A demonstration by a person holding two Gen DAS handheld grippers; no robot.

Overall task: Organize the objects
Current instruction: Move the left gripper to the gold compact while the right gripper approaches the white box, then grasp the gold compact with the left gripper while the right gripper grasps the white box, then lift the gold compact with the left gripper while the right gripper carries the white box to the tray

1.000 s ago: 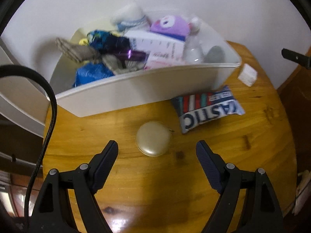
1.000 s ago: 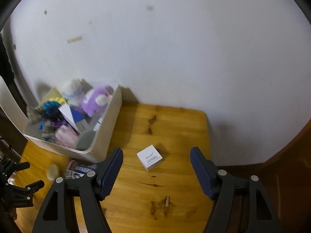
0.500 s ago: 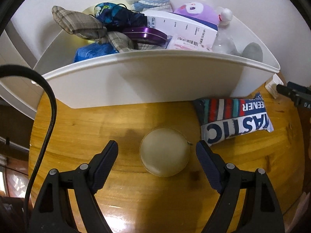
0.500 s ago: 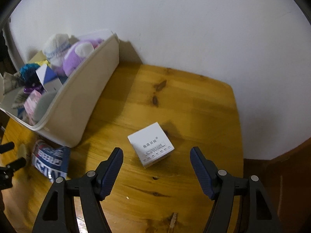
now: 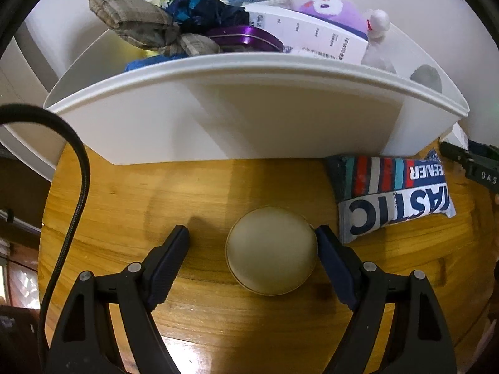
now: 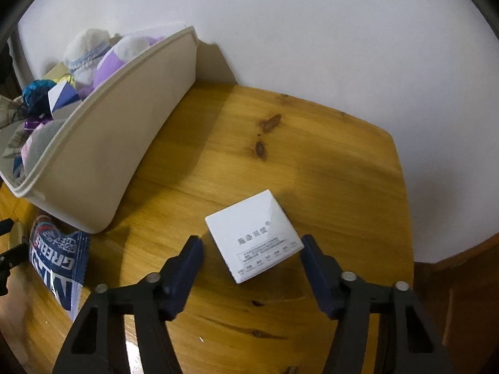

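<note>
Left claw (image 5: 252, 243): open, straddling a round beige domed case (image 5: 271, 251) near the wooden counter (image 5: 124, 205) front edge; right finger touches it.
Right claw (image 6: 249, 249): open around a small white cardboard box (image 6: 254, 235), mid-counter.
Handling: case likely rigid, smooth; grip its sides. Box light, crushable.
Beyond: white plastic bin (image 5: 249, 109).
</note>
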